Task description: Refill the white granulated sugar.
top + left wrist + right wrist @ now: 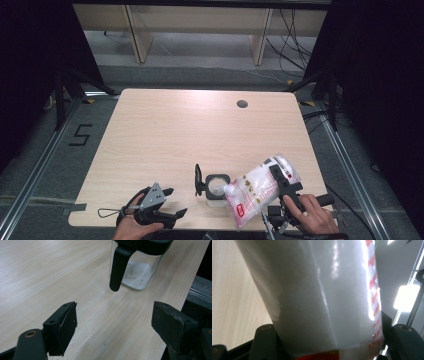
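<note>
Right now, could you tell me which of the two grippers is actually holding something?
The right gripper: its fingers clamp the white bag, tipped over the glass jar. The left gripper rests open on the table, with nothing between its fingers.

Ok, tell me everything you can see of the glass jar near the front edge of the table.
The glass jar is a small clear container with squarish walls, standing upright on the pale wooden table. A black rim collars its mouth, and its black lid is flipped open, standing up on the left side. A thin layer of white grains covers the bottom. The corner of the white plastic bag, clamped in the right tool, tips over its open mouth. The left tool stands open, apart from it.
</note>
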Action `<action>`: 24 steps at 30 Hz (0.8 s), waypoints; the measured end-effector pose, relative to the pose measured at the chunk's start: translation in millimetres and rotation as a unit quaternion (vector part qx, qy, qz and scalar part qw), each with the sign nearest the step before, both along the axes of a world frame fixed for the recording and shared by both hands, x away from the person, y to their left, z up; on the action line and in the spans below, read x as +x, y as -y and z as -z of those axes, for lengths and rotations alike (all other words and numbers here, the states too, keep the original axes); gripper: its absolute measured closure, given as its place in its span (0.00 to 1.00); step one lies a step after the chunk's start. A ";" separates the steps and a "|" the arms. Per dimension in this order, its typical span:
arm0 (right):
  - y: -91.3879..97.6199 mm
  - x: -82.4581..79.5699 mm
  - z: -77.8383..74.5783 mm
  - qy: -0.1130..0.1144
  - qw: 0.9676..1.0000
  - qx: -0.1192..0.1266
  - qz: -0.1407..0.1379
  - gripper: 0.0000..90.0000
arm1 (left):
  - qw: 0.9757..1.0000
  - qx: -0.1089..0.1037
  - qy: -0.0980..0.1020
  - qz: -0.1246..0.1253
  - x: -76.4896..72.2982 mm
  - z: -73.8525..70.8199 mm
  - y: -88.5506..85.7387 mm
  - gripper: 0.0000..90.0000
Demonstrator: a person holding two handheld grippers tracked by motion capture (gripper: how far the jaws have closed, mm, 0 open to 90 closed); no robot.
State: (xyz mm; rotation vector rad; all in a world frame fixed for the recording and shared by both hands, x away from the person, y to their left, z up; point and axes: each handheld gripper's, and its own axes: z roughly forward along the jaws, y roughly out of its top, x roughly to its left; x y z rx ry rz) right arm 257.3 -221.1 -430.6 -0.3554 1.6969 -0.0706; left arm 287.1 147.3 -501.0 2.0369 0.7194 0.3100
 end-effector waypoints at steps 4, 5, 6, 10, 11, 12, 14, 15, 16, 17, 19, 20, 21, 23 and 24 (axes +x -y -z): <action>2.5 3.5 0.7 -0.005 1.000 0.005 0.005 0.42 | 1.000 -0.010 -0.006 -0.015 -0.8 1.1 1.1 0.22; 4.0 4.4 2.5 -0.009 1.000 0.019 0.009 0.42 | 1.000 -0.012 -0.008 -0.012 -0.7 1.2 1.4 0.22; 4.2 4.5 3.6 -0.009 1.000 0.028 0.010 0.42 | 1.000 -0.008 0.001 -0.001 0.8 1.3 0.9 0.22; 3.0 6.1 0.3 -0.004 1.000 0.008 0.006 0.42 | 1.000 -0.005 -0.008 -0.007 -0.4 1.0 0.6 0.22; 5.5 8.8 5.1 0.006 0.999 0.035 -0.013 0.42 | 1.000 -0.007 -0.008 -0.007 -0.2 1.2 0.6 0.22; 5.8 9.2 5.8 0.002 0.999 0.039 -0.013 0.42 | 1.000 -0.004 -0.007 -0.007 -0.3 0.9 0.3 0.22; 5.0 8.8 2.5 0.004 1.000 0.015 -0.010 0.42 | 1.000 -0.002 -0.008 -0.008 -0.2 1.2 0.3 0.22; 5.7 8.6 3.1 0.003 1.000 0.021 -0.009 0.42 | 1.000 -0.002 -0.008 -0.010 -0.1 1.4 0.5 0.22; 5.8 8.7 3.1 0.001 1.000 0.021 -0.008 0.42 | 1.000 -0.007 -0.010 -0.012 -0.2 1.7 1.2 0.22; 5.8 8.5 3.1 0.001 1.000 0.021 -0.007 0.42 | 1.000 -0.015 -0.012 -0.012 -0.7 1.9 2.0 0.22; 5.4 8.0 3.4 0.006 1.000 0.023 -0.011 0.42 | 1.000 -0.012 -0.010 -0.010 -0.4 1.9 1.8 0.22; 4.3 7.2 1.3 0.006 1.000 0.014 -0.011 0.42 | 1.000 -0.014 -0.011 -0.011 -0.3 2.1 1.9 0.22; 5.2 6.2 3.3 0.010 1.000 0.026 -0.013 0.42 | 1.000 -0.013 -0.011 -0.012 -0.3 2.0 2.0 0.22; 2.8 4.2 1.2 0.005 1.000 0.017 -0.015 0.42 | 1.000 -0.019 -0.013 -0.013 -1.0 2.2 2.5 0.22; 2.7 4.1 3.0 0.010 0.999 0.023 -0.023 0.42 | 1.000 -0.013 -0.009 -0.011 -0.6 1.8 1.5 0.22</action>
